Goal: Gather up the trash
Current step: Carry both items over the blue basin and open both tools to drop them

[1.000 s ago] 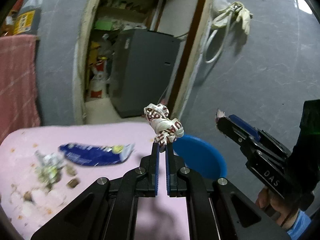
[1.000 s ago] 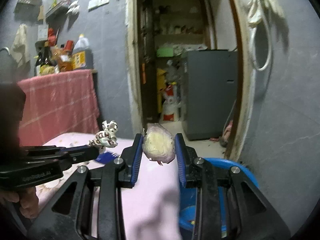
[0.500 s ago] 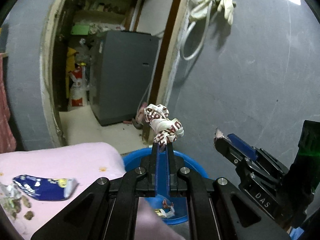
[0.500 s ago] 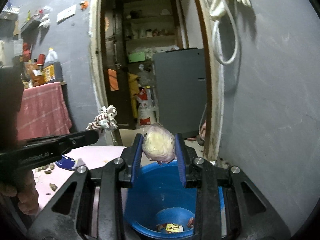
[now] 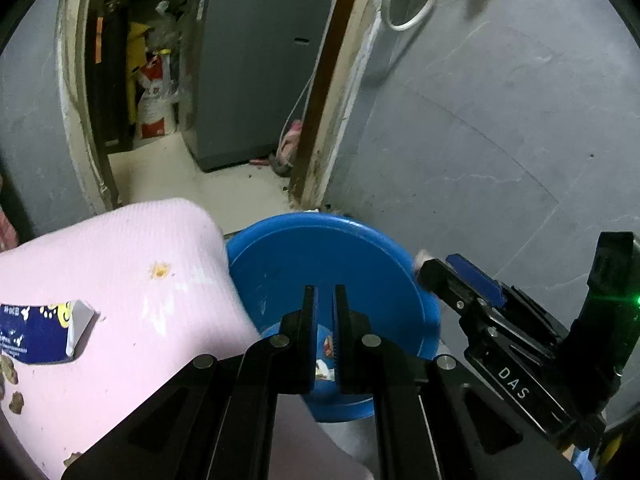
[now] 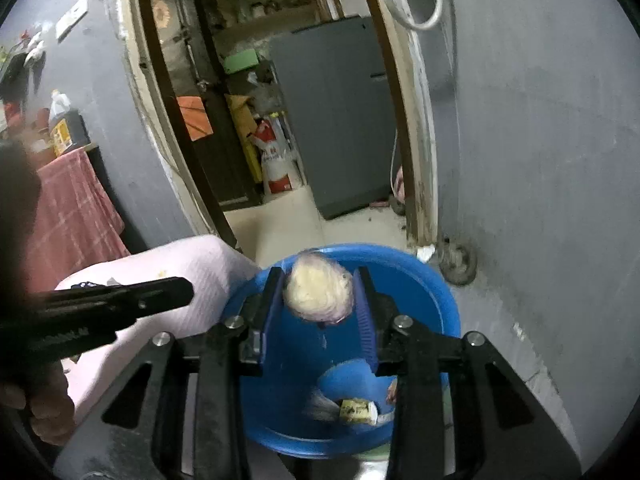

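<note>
Grey-walled room, open doorway, pink-covered table (image 5: 120, 280) with blue bucket (image 5: 280, 248) on the floor just off its right corner. My right gripper (image 6: 320, 296): fingers pinching a pale crumpled wad (image 6: 318, 294) above the bucket mouth; my left gripper (image 5: 323, 300): fingers slightly parted, holding nothing, also over the bucket. Outward: scraps in the bucket bottom (image 6: 356, 410), blue wrapper (image 5: 36, 332) and crumbs (image 5: 12, 392) at the table's left edge.
</note>
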The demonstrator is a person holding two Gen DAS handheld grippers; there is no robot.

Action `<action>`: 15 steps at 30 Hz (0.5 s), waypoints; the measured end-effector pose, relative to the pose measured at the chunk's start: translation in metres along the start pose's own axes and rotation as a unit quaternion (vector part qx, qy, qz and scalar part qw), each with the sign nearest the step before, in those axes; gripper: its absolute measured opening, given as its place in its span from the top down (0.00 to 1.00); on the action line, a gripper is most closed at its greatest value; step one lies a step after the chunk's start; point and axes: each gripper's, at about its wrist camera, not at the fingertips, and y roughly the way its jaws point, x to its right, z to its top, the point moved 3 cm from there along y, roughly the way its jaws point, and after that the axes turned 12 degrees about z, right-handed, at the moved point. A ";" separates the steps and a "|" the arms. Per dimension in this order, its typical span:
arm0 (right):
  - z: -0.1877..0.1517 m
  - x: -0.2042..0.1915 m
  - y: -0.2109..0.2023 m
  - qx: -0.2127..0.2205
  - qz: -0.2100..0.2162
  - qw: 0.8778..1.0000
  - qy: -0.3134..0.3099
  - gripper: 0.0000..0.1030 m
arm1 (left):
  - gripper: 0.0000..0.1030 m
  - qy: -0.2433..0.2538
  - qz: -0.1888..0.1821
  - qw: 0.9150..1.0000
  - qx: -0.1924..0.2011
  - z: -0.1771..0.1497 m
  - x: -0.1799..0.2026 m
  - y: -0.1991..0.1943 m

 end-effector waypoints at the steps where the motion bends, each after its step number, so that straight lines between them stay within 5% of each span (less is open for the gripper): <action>1: -0.001 0.001 0.000 -0.001 0.001 1.000 0.004 0.65 | 0.95 -0.002 0.001 1.000 0.000 -0.003 -0.002 -0.001; 5: 0.000 -0.001 -0.005 0.002 0.004 1.000 0.008 0.54 | 0.89 -0.015 0.007 1.000 0.005 -0.009 -0.013 -0.011; 9: 0.008 -0.014 -0.015 0.016 0.009 1.000 0.005 0.48 | 0.67 -0.043 0.006 0.999 0.024 -0.010 -0.030 -0.030; 15: 0.023 -0.044 -0.033 0.042 0.020 0.999 -0.013 0.30 | 0.54 -0.067 0.021 0.996 0.057 -0.007 -0.057 -0.067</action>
